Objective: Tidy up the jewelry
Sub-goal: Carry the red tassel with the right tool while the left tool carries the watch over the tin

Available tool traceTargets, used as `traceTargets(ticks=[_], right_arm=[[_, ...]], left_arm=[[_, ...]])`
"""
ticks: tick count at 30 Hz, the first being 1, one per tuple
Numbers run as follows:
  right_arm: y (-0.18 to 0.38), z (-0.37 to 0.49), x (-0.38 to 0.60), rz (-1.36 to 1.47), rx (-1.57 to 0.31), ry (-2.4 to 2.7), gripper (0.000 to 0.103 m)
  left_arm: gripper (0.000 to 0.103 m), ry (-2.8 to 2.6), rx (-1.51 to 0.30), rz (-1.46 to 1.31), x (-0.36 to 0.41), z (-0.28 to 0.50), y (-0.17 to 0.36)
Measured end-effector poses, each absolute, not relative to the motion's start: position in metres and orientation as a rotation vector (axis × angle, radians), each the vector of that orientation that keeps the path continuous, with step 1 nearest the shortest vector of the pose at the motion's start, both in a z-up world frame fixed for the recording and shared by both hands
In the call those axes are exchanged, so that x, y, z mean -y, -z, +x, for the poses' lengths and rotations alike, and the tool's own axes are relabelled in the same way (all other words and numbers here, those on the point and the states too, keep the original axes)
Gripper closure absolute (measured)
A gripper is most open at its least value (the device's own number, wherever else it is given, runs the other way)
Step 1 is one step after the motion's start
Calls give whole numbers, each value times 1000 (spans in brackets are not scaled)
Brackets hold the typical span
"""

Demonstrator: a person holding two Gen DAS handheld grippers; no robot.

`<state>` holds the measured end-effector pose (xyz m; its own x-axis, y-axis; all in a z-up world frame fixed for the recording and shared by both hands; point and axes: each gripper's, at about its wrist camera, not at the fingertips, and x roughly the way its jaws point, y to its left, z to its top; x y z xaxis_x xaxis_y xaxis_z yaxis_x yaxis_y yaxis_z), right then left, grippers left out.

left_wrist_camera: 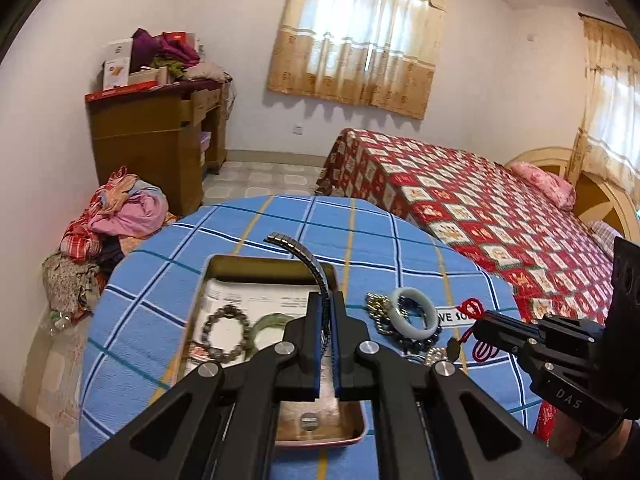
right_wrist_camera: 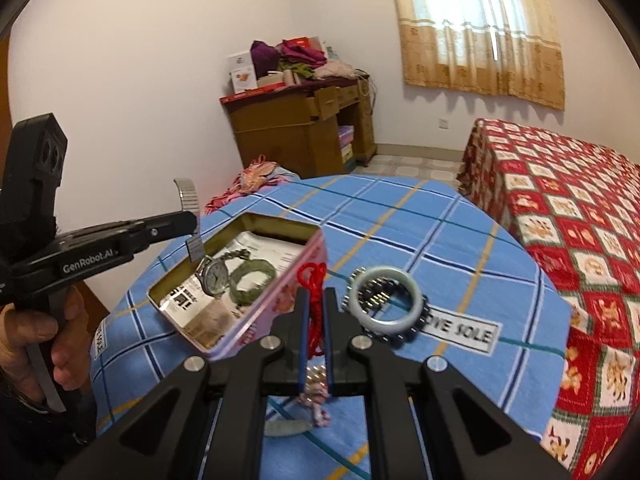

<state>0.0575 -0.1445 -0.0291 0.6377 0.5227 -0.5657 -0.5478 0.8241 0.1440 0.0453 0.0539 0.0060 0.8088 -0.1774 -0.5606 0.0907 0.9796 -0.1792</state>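
Right now a metal watch point(right_wrist_camera: 212, 276) hangs over the open tin box point(right_wrist_camera: 276, 312), its stretch band point(left_wrist_camera: 308, 256) pinched between the pressed-together fingers of the left claw point(left_wrist_camera: 326, 320). Inside the tin lie a green bangle point(right_wrist_camera: 252, 280) and a beaded bracelet point(left_wrist_camera: 226, 332). Just beside the tin, the right claw point(right_wrist_camera: 316, 320) is closed on a red knotted cord point(right_wrist_camera: 312, 276). Nearby, on the blue checked table point(right_wrist_camera: 420, 220), a pale jade bangle point(right_wrist_camera: 386, 300) rests atop dark beads point(right_wrist_camera: 404, 338).

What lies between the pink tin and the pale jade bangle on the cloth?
In the right wrist view, the right tool with its red knotted cord stands between the tin and the bangle.
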Motion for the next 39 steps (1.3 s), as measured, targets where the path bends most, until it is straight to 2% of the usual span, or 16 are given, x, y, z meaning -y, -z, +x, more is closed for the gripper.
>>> traceTargets(ticks=[15, 39], right_arm=[[15, 62, 87, -111, -605, -715, 95], [61, 70, 39, -198, -711, -740, 95]], left_arm=[[101, 95, -598, -209, -93, 42, -4], [100, 47, -668, -162, -100, 53, 36]])
